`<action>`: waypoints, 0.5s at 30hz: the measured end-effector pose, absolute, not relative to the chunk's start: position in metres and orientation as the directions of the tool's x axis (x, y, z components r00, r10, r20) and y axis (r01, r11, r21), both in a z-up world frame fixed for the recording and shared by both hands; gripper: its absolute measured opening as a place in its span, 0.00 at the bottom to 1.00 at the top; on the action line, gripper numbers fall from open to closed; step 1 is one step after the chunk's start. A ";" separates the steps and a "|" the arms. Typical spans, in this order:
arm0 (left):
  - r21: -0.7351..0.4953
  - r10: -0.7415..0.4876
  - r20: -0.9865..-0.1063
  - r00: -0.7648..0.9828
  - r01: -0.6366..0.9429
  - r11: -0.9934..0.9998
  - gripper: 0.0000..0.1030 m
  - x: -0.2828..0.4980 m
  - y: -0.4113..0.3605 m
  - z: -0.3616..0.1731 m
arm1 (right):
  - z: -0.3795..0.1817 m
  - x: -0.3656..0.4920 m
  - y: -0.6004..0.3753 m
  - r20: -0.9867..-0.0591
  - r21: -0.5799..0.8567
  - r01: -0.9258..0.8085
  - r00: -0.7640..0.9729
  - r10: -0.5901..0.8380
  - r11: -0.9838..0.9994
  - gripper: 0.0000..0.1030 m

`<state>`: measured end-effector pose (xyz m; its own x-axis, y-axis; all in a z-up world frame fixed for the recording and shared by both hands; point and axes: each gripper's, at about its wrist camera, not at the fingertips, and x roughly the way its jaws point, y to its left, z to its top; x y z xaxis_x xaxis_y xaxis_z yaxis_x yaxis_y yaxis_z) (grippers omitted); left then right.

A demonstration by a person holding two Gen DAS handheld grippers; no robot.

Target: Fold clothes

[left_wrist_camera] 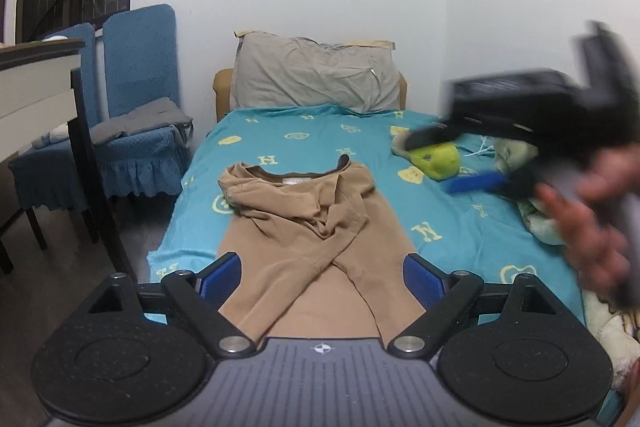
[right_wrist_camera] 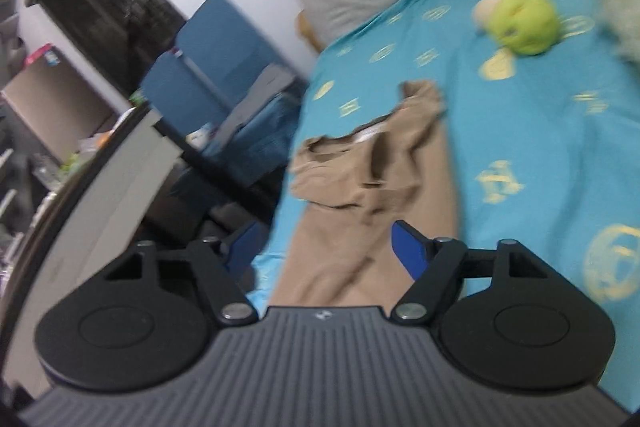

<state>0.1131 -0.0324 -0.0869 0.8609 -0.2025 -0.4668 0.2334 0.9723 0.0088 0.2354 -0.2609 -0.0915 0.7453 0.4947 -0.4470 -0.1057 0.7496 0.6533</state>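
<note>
Tan shirt (left_wrist_camera: 316,239) on teal bedsheet (left_wrist_camera: 460,227)

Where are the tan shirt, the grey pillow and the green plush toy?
tan shirt (left_wrist_camera: 316,227): left wrist view, on the crossed sleeves.
grey pillow (left_wrist_camera: 316,75): left wrist view, middle of its front.
green plush toy (right_wrist_camera: 524,21): right wrist view, on its round green body.

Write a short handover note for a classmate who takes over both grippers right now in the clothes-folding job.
Left gripper: open, empty, over the near end of the tan long-sleeved shirt.
Right gripper: open, empty, blurred with motion, aimed at the same shirt.
Shirt lies lengthwise on the teal bed sheet, collar toward the grey pillow.
Done: both sleeves crossed over the body.
Left: fold the body up from the hem; the exact fold is your call.
</note>
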 end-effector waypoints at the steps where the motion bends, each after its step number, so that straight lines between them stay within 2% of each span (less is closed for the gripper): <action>1: 0.004 -0.200 -0.470 0.860 0.229 0.973 0.87 0.115 -0.031 -0.090 | -0.094 0.252 -0.256 -0.456 0.655 -0.105 0.735 0.502 0.749 0.68; 4: -0.009 -0.194 -0.478 0.857 0.216 0.976 0.87 0.122 -0.027 -0.098 | -0.110 0.300 -0.242 -0.473 0.668 -0.103 0.706 0.527 0.737 0.65; 12: -0.041 -0.177 -0.504 0.846 0.182 0.983 0.87 0.140 -0.018 -0.120 | -0.167 0.396 -0.212 -0.530 0.596 -0.161 0.657 0.537 0.787 0.64; 14: -0.045 -0.171 -0.514 0.840 0.173 0.984 0.87 0.146 -0.018 -0.125 | -0.179 0.407 -0.205 -0.545 0.587 -0.194 0.624 0.560 0.786 0.57; 15: -0.047 -0.168 -0.520 0.838 0.169 0.985 0.87 0.149 -0.017 -0.127 | -0.186 0.413 -0.202 -0.553 0.582 -0.210 0.607 0.571 0.786 0.41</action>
